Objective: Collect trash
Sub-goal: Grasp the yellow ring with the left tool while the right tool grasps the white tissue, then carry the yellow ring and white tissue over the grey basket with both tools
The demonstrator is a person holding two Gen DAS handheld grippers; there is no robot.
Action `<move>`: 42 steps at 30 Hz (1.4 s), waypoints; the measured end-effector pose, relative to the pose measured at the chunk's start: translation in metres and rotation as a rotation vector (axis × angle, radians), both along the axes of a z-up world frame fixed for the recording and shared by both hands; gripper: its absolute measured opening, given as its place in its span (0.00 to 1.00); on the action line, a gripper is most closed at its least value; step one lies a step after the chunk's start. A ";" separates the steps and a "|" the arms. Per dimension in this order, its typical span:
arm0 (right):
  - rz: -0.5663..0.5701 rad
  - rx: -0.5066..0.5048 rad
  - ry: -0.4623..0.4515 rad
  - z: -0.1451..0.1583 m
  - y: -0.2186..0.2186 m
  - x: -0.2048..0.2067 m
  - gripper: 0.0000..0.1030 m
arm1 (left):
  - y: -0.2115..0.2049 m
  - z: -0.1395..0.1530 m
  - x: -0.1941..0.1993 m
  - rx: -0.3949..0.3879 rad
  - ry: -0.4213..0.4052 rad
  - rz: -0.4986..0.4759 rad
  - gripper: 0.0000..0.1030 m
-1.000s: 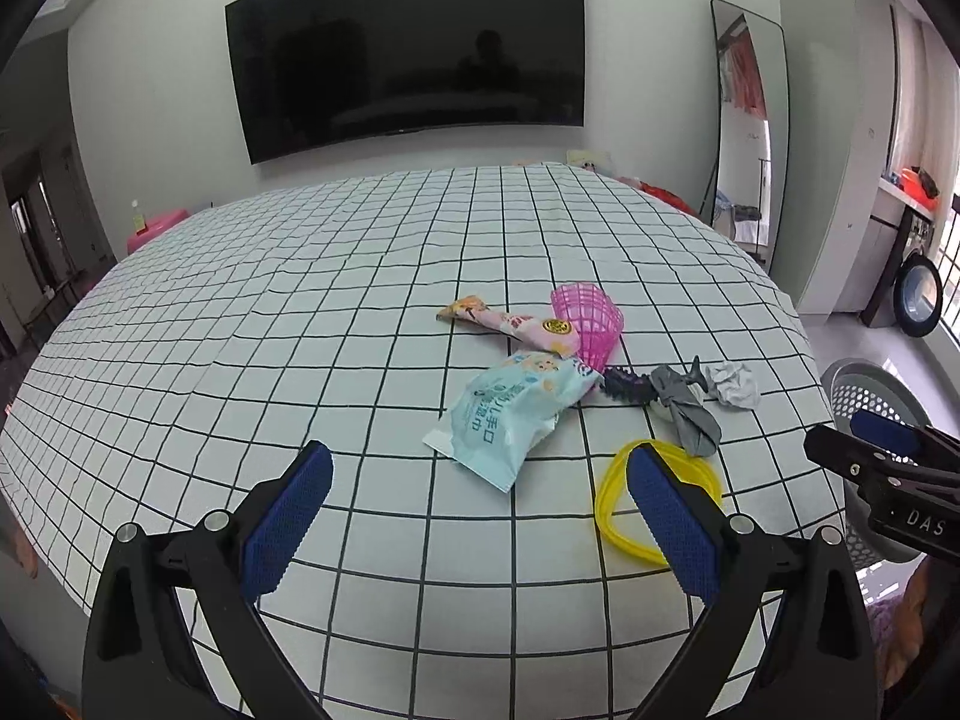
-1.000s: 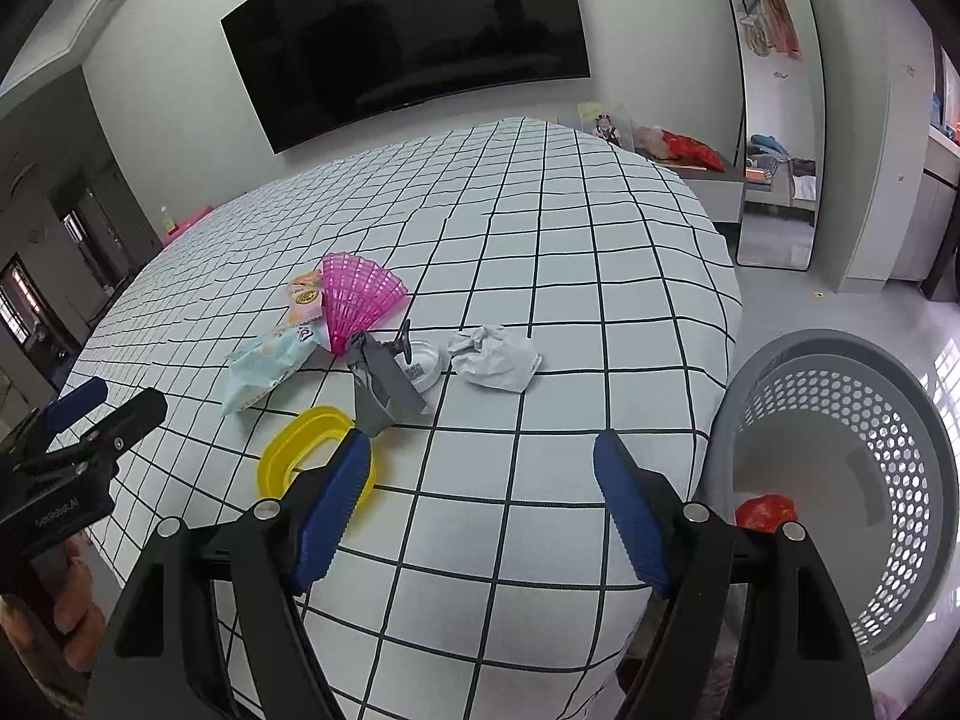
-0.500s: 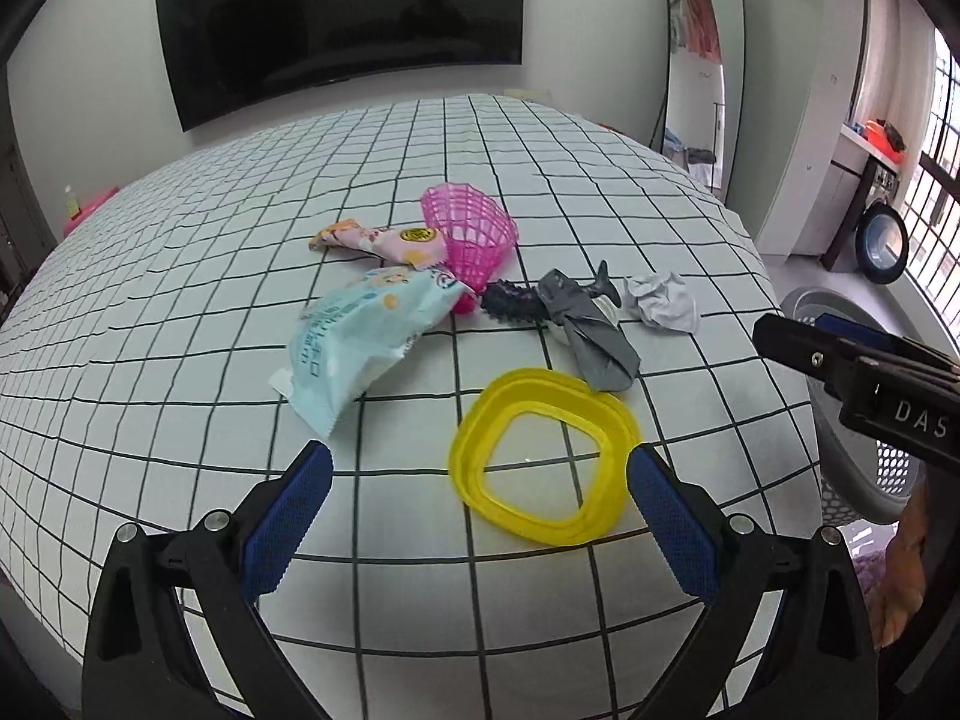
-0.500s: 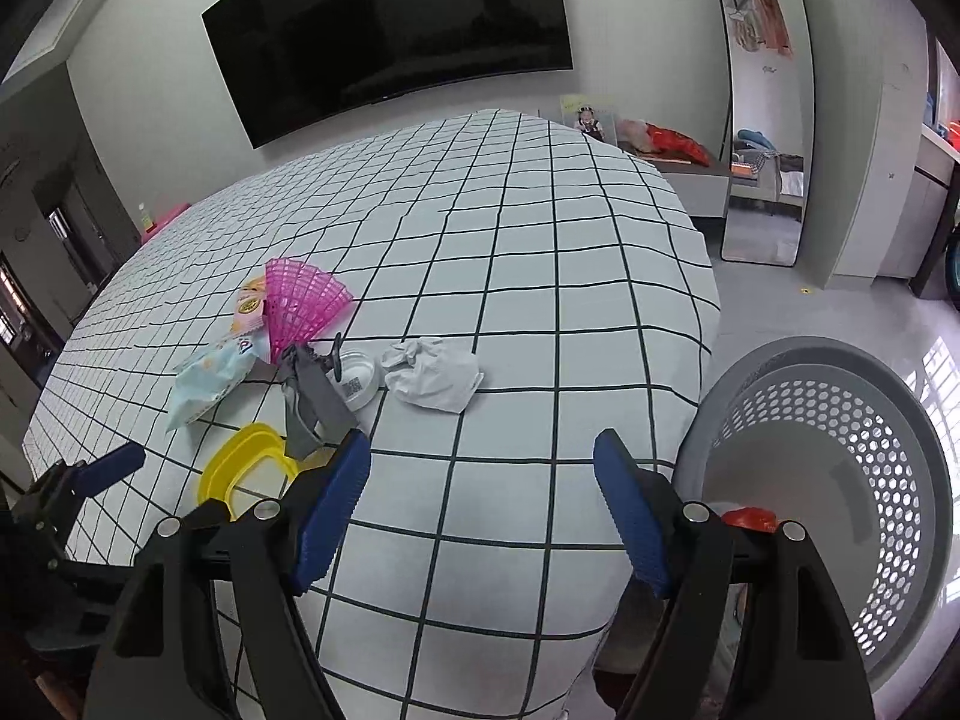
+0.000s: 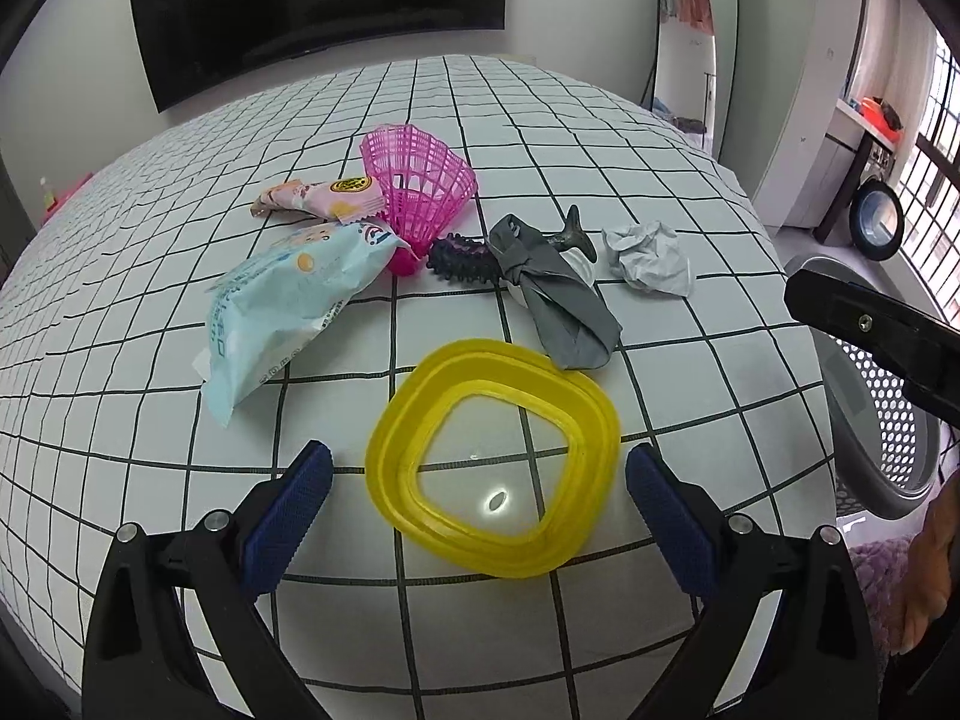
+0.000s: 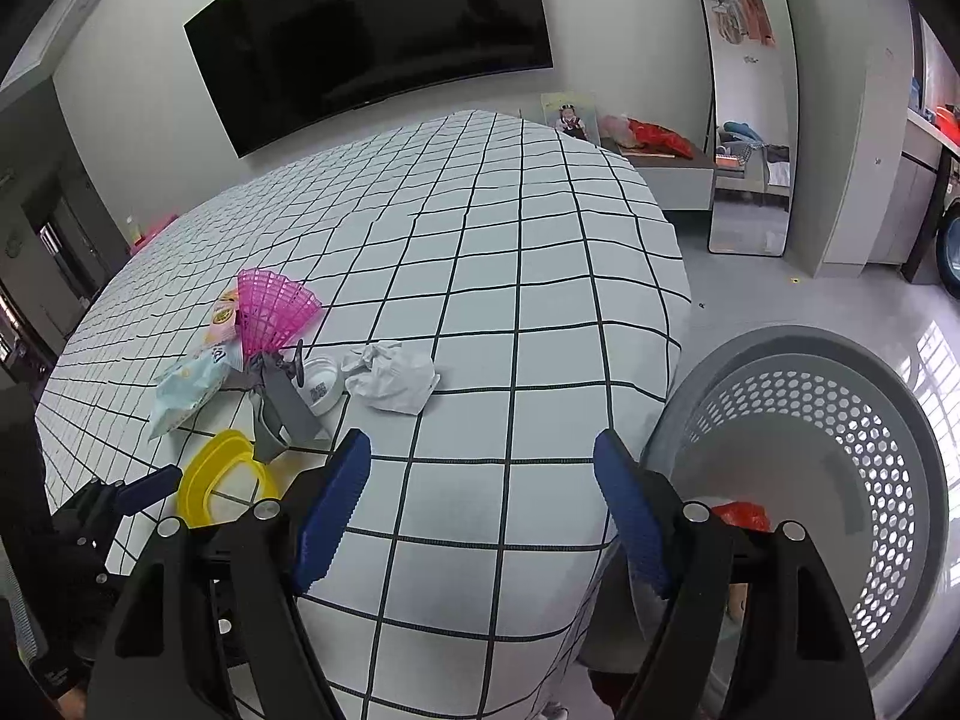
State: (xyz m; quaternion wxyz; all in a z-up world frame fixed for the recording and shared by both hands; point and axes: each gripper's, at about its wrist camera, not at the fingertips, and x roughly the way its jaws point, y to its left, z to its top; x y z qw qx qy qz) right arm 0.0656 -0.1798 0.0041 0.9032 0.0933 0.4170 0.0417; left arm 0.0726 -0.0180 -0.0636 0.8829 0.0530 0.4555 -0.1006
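Observation:
Trash lies on the checked bed: a yellow ring-shaped lid [image 5: 495, 459], a light blue wrapper [image 5: 288, 294], a pink snack packet [image 5: 321, 198], a pink mesh basket [image 5: 420, 183], a grey shark-like toy [image 5: 555, 294], a dark spiky piece [image 5: 462, 261] and a crumpled white paper [image 5: 648, 258]. My left gripper [image 5: 477, 498] is open, its fingers either side of the yellow lid [image 6: 225, 480]. My right gripper [image 6: 483, 504] is open and empty above the bed's right edge, near the white paper [image 6: 393, 378].
A grey perforated laundry basket [image 6: 840, 438] stands on the floor right of the bed, with a red item [image 6: 741, 516] inside. A TV [image 6: 372, 36] hangs on the far wall. A mirror [image 6: 750, 120] leans at the right.
My left gripper has moved forward and down toward the yellow lid, which now sits between its fingers. My right gripper has shifted slightly; both stay open.

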 end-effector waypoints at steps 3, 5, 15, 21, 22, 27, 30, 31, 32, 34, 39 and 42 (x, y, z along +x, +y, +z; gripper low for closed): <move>0.008 -0.004 0.006 -0.003 0.003 0.004 0.71 | 0.000 -0.001 0.002 -0.002 0.007 0.002 0.86; 0.014 -0.006 0.012 -0.004 0.005 0.007 0.71 | 0.003 -0.001 0.002 -0.007 0.007 0.005 0.83; 0.062 -0.039 0.047 -0.011 0.019 0.025 0.71 | 0.010 0.008 -0.007 -0.001 -0.028 -0.005 0.69; 0.093 -0.055 0.066 -0.011 0.031 0.045 0.71 | 0.021 0.023 -0.016 0.016 -0.078 0.025 0.69; 0.098 -0.057 0.067 -0.011 0.033 0.049 0.71 | 0.023 0.026 -0.017 0.015 -0.085 0.029 0.69; 0.102 -0.090 0.092 -0.016 0.043 0.068 0.71 | 0.033 0.037 -0.020 0.003 -0.116 0.051 0.69; 0.098 -0.111 0.105 -0.020 0.048 0.077 0.71 | 0.038 0.042 -0.020 -0.003 -0.125 0.057 0.69; 0.101 -0.112 0.108 -0.021 0.050 0.079 0.71 | 0.039 0.042 -0.020 -0.005 -0.127 0.057 0.69; 0.103 -0.113 0.109 -0.022 0.051 0.080 0.71 | 0.039 0.042 -0.020 -0.007 -0.128 0.057 0.69; 0.106 -0.120 0.112 -0.024 0.053 0.080 0.67 | 0.040 0.042 -0.020 -0.012 -0.127 0.055 0.69; 0.104 -0.158 0.114 -0.027 0.056 0.077 0.45 | 0.044 0.043 -0.023 -0.030 -0.124 0.049 0.69; 0.093 -0.143 0.117 -0.026 0.054 0.071 0.24 | 0.046 0.044 -0.024 -0.036 -0.126 0.044 0.69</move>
